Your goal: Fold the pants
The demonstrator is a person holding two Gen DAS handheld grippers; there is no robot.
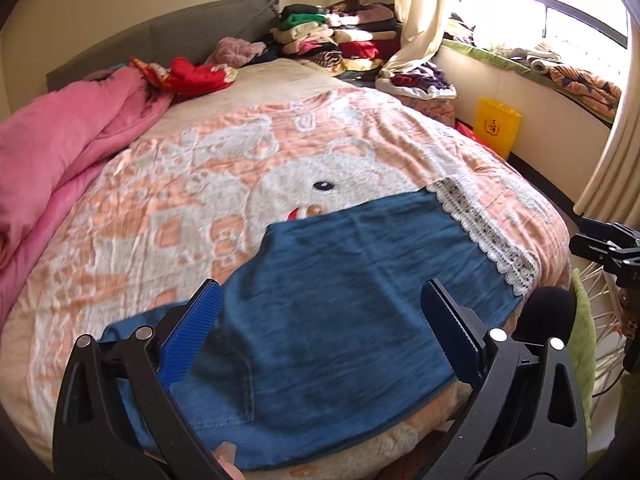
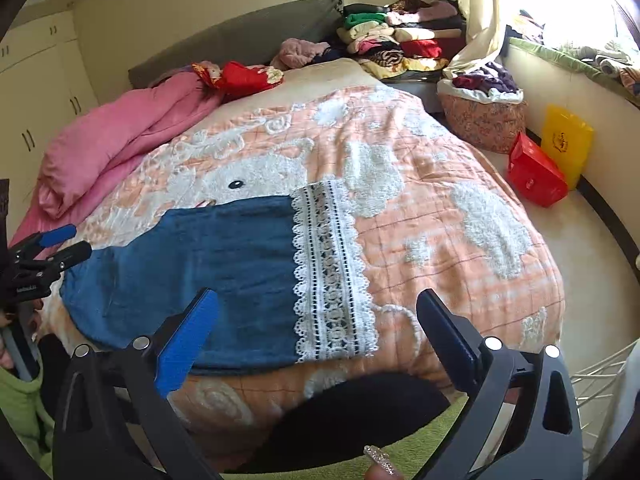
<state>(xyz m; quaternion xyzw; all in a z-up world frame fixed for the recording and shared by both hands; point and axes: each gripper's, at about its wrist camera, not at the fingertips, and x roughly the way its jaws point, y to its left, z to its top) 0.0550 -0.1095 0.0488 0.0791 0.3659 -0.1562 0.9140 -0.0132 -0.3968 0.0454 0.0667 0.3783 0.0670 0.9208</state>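
Note:
Blue denim pants (image 1: 328,264) lie flat near the front edge of the bed, folded into a broad panel with a white lace hem (image 1: 492,236) on the right. My left gripper (image 1: 322,300) hovers over the waist end, open, with nothing between its fingers. In the right wrist view the pants (image 2: 200,272) stretch from the left to the lace hem (image 2: 332,272). My right gripper (image 2: 318,300) hangs above the hem end, open wide and empty. The left gripper (image 2: 60,244) shows at the left edge; the right gripper (image 1: 604,248) shows at the right edge.
A peach and white blanket (image 1: 200,184) covers the bed. A pink quilt (image 1: 60,160) is bunched on the left. Folded clothes (image 1: 336,36) pile up by the headboard. A clothes basket (image 2: 484,120), red bag (image 2: 536,176) and yellow bag (image 2: 566,140) stand on the floor at right.

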